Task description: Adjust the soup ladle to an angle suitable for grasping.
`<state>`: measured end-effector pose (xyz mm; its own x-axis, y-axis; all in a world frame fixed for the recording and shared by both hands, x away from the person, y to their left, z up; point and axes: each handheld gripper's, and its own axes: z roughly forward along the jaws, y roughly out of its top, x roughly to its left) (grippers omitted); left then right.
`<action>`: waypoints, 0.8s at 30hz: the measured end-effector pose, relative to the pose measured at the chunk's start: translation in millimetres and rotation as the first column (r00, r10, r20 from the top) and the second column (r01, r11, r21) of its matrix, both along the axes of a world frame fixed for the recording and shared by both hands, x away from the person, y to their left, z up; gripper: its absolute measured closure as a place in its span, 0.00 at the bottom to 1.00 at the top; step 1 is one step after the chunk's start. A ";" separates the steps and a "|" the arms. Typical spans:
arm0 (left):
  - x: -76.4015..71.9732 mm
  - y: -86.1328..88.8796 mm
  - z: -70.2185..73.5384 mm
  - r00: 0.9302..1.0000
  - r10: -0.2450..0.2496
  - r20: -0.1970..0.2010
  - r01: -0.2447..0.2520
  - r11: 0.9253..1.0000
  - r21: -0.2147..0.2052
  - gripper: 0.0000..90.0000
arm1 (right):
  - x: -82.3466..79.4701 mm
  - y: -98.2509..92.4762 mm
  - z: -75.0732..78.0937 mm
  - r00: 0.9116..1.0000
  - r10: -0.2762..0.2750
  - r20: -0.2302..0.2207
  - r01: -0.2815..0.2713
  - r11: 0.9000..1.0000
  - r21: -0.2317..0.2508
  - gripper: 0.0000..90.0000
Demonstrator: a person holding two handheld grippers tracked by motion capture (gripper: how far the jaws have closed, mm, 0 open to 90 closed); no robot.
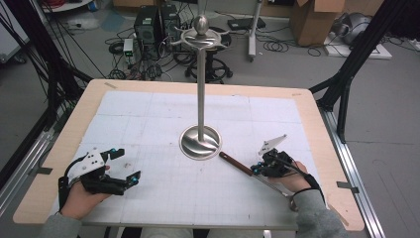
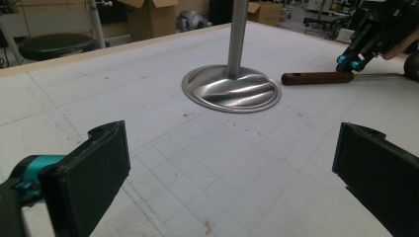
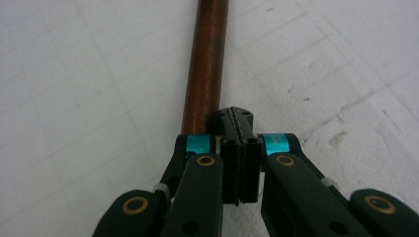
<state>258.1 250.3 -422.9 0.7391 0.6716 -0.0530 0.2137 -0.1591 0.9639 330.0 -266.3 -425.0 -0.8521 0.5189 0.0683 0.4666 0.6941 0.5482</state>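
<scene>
A tall steel stand (image 1: 200,99) rises from a round base (image 1: 200,144) at the middle of the white gridded mat, with a ball and curved arms at its top. To the right of the base lies a tool with a brown wooden handle (image 1: 235,163) and a thin metal shaft running under my right hand. My right gripper (image 1: 257,169) is shut, its tips (image 3: 235,117) resting against the near end of the handle (image 3: 205,64) with nothing clamped between them. My left gripper (image 1: 127,165) stands open near the mat's front left, its pads (image 2: 94,168) wide apart over bare mat, facing the base (image 2: 231,91).
The mat (image 1: 148,124) covers a wooden table (image 1: 74,119). Beyond the far edge are computer cases, cables, a stool and cardboard boxes on the floor. Black frame struts stand at both sides. The left gripper view also catches the right gripper (image 2: 352,60) beside the handle (image 2: 316,78).
</scene>
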 end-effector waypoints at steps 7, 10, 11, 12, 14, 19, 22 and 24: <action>-0.1 0.2 0.3 1.000 -0.001 0.001 0.001 1.000 -0.002 0.02 | -3.2 10.1 -0.5 0.999 0.040 -0.008 -0.039 0.999 0.015 1.00; -0.1 0.0 0.3 1.000 -0.001 0.001 0.001 1.000 -0.003 0.02 | -5.2 15.8 -0.9 0.998 0.067 -0.012 -0.066 0.998 0.019 1.00; 0.0 0.0 0.4 1.000 -0.003 0.002 0.003 1.000 -0.003 0.02 | -5.9 16.8 -0.5 0.998 0.067 -0.019 -0.067 0.998 0.019 1.00; 0.0 0.0 0.3 1.000 -0.001 0.001 0.001 1.000 -0.004 0.02 | -6.2 18.3 -0.9 0.997 0.077 -0.019 -0.077 0.997 0.026 1.00; 0.0 0.0 0.4 1.000 -0.001 0.001 0.001 1.000 -0.006 0.02 | -8.1 22.1 -0.9 0.996 0.089 -0.020 -0.089 0.996 0.020 1.00; -0.2 0.3 0.6 1.000 -0.002 0.002 0.002 1.000 -0.005 0.02 | -10.5 27.9 -1.1 0.993 0.115 -0.022 -0.114 0.993 0.025 1.00; -0.5 -0.1 1.0 1.000 -0.003 0.002 0.003 1.000 -0.008 0.02 | -12.7 31.7 -0.5 0.992 0.121 -0.020 -0.121 0.993 0.016 1.00; -0.6 -0.3 1.7 1.000 -0.004 0.008 0.004 1.000 -0.009 0.02 | -13.3 33.5 -1.0 0.990 0.138 -0.024 -0.137 0.990 0.024 1.00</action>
